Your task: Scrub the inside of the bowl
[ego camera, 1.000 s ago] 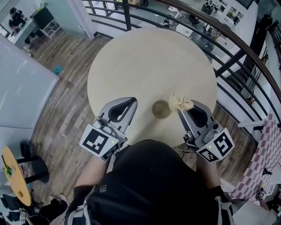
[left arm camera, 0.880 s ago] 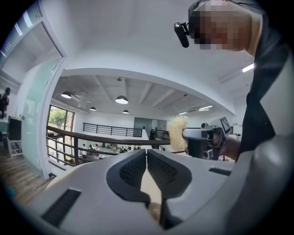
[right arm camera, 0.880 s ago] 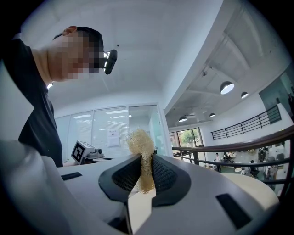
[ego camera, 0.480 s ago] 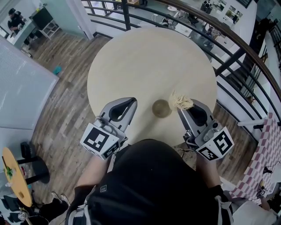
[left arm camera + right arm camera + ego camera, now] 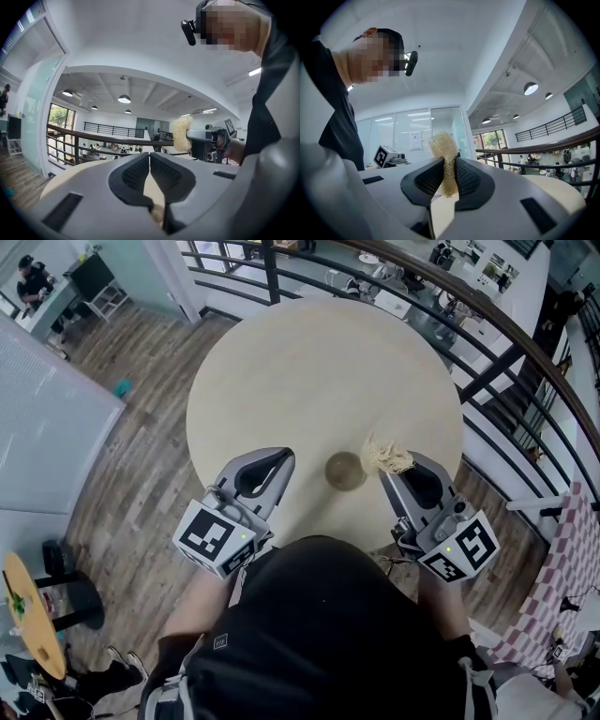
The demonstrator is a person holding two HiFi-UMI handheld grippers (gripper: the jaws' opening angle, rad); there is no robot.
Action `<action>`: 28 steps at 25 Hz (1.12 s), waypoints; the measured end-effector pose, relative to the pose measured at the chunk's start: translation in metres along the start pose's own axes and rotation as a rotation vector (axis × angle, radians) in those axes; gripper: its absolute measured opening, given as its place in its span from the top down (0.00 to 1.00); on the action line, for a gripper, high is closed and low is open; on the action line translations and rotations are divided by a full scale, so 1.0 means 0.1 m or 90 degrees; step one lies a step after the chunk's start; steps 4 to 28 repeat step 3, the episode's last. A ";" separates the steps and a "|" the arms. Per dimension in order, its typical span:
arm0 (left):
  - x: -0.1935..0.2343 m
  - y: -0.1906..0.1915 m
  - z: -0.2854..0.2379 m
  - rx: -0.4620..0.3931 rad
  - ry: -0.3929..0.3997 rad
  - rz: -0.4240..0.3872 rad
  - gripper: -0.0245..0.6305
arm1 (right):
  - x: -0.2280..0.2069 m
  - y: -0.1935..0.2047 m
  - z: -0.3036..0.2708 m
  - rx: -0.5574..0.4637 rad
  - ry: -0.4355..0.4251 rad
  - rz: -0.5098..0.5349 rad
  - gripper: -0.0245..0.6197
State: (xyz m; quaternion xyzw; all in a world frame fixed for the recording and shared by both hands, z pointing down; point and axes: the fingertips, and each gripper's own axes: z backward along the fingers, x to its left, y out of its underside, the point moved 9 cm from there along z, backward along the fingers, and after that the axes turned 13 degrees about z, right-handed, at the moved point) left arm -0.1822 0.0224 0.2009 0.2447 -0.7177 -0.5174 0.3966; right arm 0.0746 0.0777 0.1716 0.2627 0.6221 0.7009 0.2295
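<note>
Jaws, left gripper [image 5: 281, 457]: together, pads meeting at the tips, nothing between them [image 5: 150, 157].
Jaws, right gripper [image 5: 389, 474]: clamped on a scrubber [image 5: 386, 458], a pale straw-coloured fibrous tuft. Its stem was pinched between the ribbed pads and its bushy head stood out past the tips [image 5: 443, 143].
Bowl [image 5: 344, 472]: small, brownish, upright on the table, near the edge closest to the person. It lay between the two grippers, closer to the right one.
Scrubber to bowl: the tuft was just beside the bowl's right rim in the head view, outside the hollow. Contact could not be told.
Left gripper to bowl: apart, off to the bowl's left.
Table [image 5: 309, 362]: round, pale cream top.
Surroundings: dark metal railing [image 5: 487, 324] curving beyond the table; wood-plank floor [image 5: 141, 427] to the left.
</note>
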 end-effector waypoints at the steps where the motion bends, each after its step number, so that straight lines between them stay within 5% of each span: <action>1: 0.00 0.00 0.00 0.001 0.000 0.001 0.94 | 0.00 0.00 0.00 0.000 0.000 0.000 0.85; 28: 0.00 0.01 -0.01 0.005 0.000 0.003 0.94 | -0.01 -0.01 0.00 -0.001 0.000 0.000 0.85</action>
